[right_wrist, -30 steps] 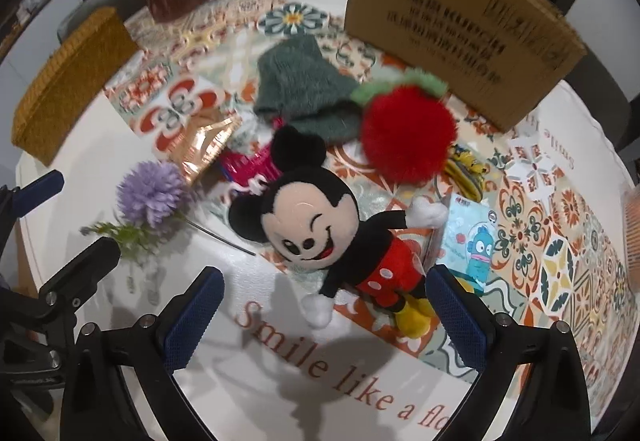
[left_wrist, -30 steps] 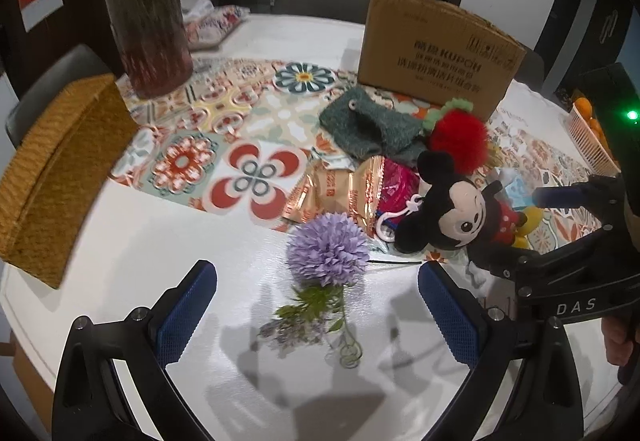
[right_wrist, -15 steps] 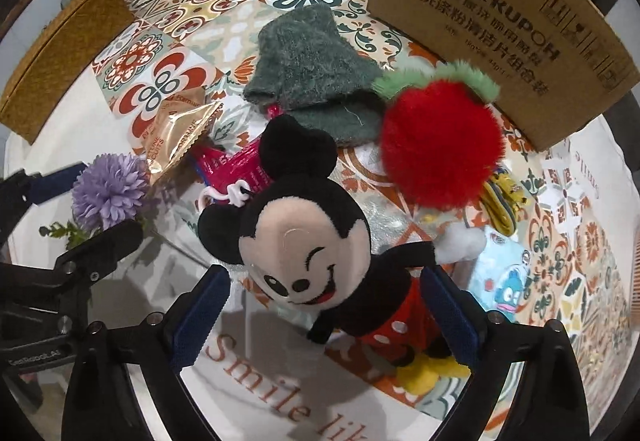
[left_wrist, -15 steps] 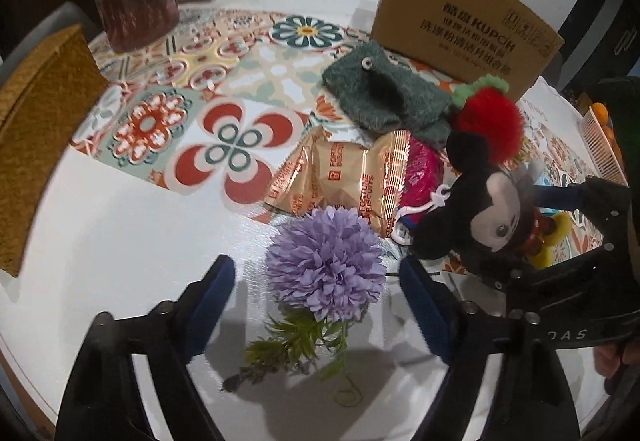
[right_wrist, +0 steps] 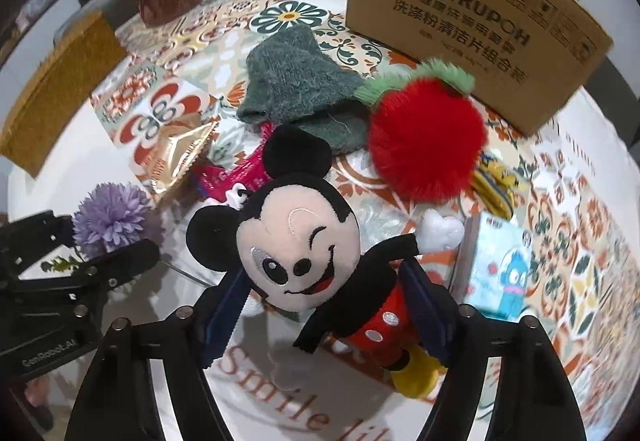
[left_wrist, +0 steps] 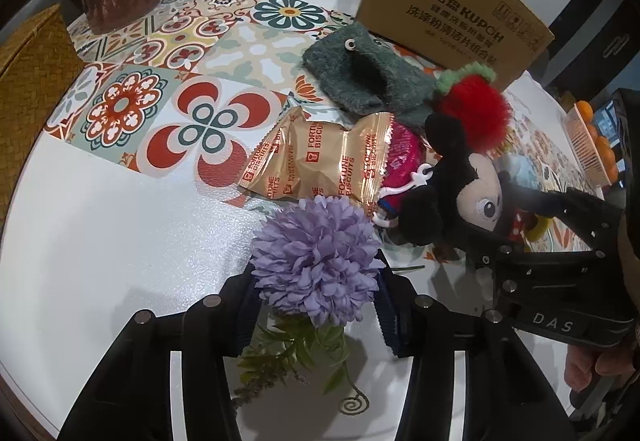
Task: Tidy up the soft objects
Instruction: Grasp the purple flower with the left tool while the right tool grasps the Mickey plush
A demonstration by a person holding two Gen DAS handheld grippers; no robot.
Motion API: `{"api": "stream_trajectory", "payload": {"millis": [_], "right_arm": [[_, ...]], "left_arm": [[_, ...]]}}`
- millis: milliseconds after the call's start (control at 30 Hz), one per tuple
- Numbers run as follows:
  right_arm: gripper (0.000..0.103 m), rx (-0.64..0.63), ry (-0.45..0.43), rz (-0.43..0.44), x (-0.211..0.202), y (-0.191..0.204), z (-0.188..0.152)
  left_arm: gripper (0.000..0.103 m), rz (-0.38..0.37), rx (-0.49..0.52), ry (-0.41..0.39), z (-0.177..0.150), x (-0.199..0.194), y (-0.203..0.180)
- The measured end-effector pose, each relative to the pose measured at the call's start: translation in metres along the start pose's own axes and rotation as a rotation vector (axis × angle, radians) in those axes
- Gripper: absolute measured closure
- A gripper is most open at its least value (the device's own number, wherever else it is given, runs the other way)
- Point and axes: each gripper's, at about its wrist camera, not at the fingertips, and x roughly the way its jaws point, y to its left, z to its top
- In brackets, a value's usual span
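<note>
Left tongs are clamped around the purple flower. The Mickey plush is gripped at its body by the right tongs.

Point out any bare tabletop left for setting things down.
Bare white table lies between the woven mat, purple flower and near edge. Crowded: snack packet, green sock, red pompom and Mickey plush.

Right hand-held gripper is clamped on the mouse plush around its body, near the tabletop front edge. Red pom-pom and green knit sock sit behind it, toward the cardboard box.
</note>
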Motion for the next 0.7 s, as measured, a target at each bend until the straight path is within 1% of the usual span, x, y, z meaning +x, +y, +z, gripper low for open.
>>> {"api": "stream_trajectory", "payload": {"millis": [133,333,533,700], "right_arm": [[0.030,0.082,-0.021,0.050,-0.010,-0.001,-0.011],[0.031,0.183,-0.053,0.069,-0.026,0.001,-0.029],[0.031,0.291,-0.131,0.044,-0.056,-0.002,-0.038],[0.031,0.335,-0.196,0.017,-0.083,-0.007,-0.039]], "left_arm": [[0.057,-0.006,0.021,0.001,-0.007,-0.008,-0.002],[0.059,-0.010,0.060,-0.020,-0.015,-0.025,-0.006],[0.059,-0.018,0.110,-0.082,-0.014,-0.051,-0.012],[0.059,-0.037,0.160,-0.142,-0.005,-0.074,-0.022]]}}
